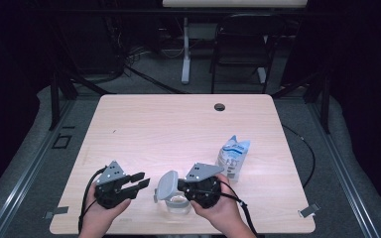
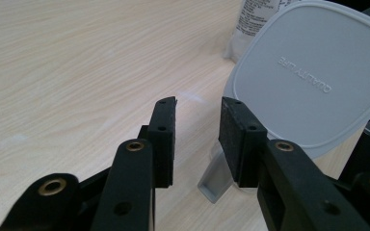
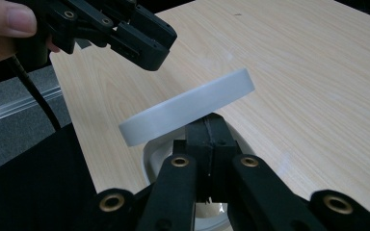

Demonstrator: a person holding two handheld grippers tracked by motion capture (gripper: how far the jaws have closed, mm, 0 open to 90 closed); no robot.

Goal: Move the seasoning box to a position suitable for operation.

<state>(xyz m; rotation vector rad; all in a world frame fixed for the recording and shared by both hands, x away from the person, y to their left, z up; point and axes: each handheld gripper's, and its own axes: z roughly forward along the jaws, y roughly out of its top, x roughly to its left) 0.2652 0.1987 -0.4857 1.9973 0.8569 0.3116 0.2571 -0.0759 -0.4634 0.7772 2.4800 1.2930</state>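
Two grippers, one in each hand: the left gripper (image 1: 138, 181) at near left and the right gripper (image 1: 179, 185) near the middle. One grey lid (image 1: 167, 185). One clear container (image 1: 177, 204) below it at the near edge. One white pouch (image 1: 233, 156) standing to the right. One folding chair (image 1: 242, 37) beyond the table's far edge.
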